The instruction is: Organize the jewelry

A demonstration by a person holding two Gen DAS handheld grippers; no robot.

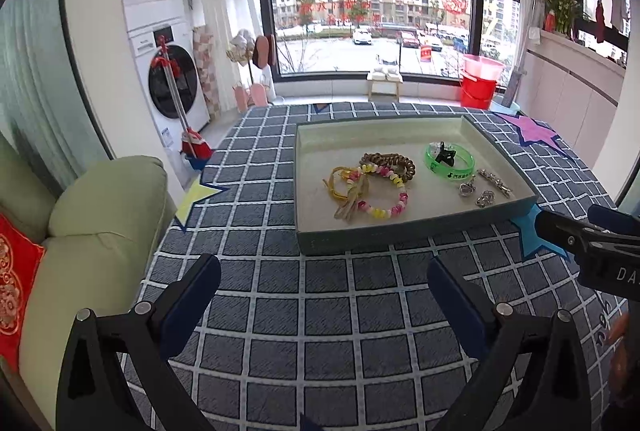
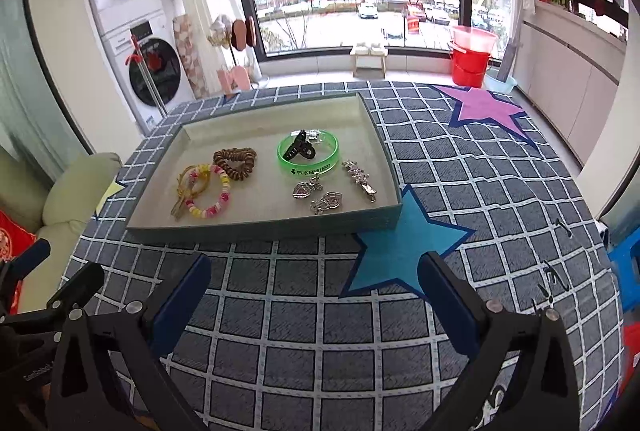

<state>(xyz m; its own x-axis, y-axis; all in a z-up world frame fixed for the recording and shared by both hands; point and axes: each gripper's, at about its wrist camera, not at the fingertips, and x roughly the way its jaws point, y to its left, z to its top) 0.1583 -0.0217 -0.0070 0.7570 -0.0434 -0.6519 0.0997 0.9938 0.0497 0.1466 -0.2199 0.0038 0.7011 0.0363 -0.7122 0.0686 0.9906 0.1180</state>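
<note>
Both my grippers, left gripper [image 1: 324, 285] and right gripper [image 2: 314, 285], hang wide apart and hold nothing, probably parked short of the tray [image 2: 260, 229]. Jewelry sits ahead inside it: beaded bracelet [image 2: 212, 191] and green bangle [image 2: 308, 155].

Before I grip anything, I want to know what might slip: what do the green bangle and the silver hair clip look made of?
The green bangle looks like translucent glossy plastic or resin: light passes through its printed band. The silver hair clip looks like polished metal, glinting, perhaps set with small stones; too small to confirm.
</note>
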